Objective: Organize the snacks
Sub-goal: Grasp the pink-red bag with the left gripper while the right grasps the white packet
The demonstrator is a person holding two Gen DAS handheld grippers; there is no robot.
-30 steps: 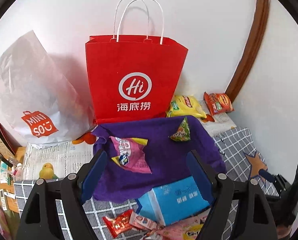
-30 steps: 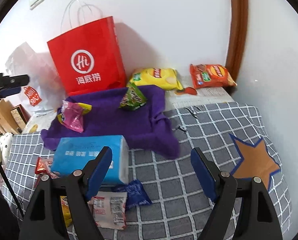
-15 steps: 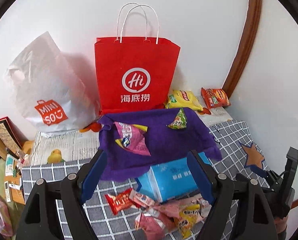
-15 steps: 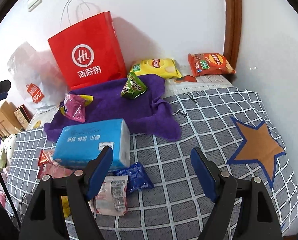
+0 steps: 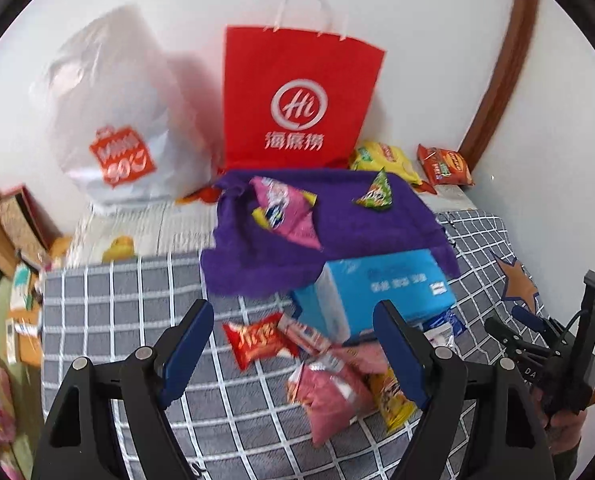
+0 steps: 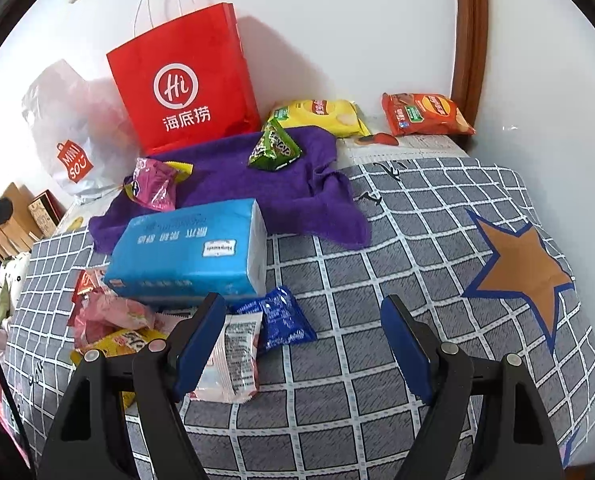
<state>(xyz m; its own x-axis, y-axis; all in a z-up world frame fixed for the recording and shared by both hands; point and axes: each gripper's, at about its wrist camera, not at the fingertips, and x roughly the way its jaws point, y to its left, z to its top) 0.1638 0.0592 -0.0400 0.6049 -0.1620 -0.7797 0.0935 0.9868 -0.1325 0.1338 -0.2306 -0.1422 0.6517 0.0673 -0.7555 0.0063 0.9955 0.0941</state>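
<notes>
Small snack packets lie in a heap on the checked cloth: a red one, a pink one, a yellow one, a blue one and a white-pink one. A pink packet and a green packet lie on the purple towel. Yellow and red chip bags lie by the wall. My left gripper is open and empty above the heap. My right gripper is open and empty over the blue packet.
A blue tissue box sits between the towel and the heap. A red paper bag and a white plastic bag stand at the wall. Boxes and clutter lie at the left. A star patch marks the cloth's right side.
Both grippers have pulled back toward me from the towel, so the heap of packets now shows under them. Both have stayed open. Nothing on the cloth has moved.
</notes>
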